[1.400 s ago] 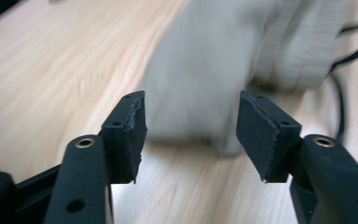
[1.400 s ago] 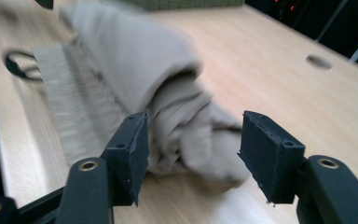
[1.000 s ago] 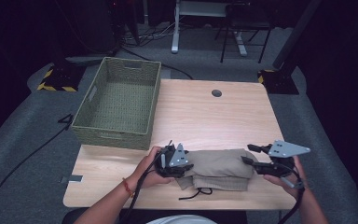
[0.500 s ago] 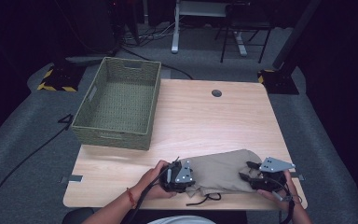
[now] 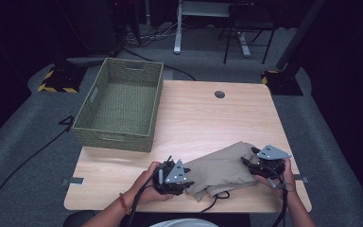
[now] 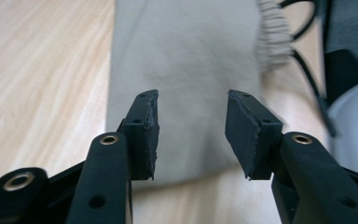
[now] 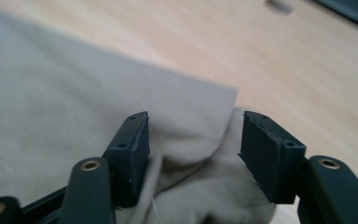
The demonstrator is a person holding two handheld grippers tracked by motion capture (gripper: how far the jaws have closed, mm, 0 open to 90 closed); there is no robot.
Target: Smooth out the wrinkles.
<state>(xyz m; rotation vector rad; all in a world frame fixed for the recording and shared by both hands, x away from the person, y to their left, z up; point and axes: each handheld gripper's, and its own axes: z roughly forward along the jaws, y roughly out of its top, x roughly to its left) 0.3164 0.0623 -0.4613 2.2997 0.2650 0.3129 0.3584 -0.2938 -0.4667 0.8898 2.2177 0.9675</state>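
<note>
Your folded beige cloth [image 5: 222, 168] lies on the tabletop [image 5: 208, 123] toward its six o'clock edge, well apart from the green woven basket [image 5: 123, 104] at ten o'clock. Your left tongs [image 5: 182, 182] sit at the cloth's eight o'clock end, jaws apart astride the fabric (they have just been closing), pads pressing nothing. Your right tongs [image 5: 246, 162] stand at its three o'clock corner, released, having just been opening, fabric bunched between them.

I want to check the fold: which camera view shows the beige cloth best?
The high view: the whole folded beige cloth lies on the table between both grippers. The left gripper view shows one flat end, the right gripper view a rumpled corner.
</note>
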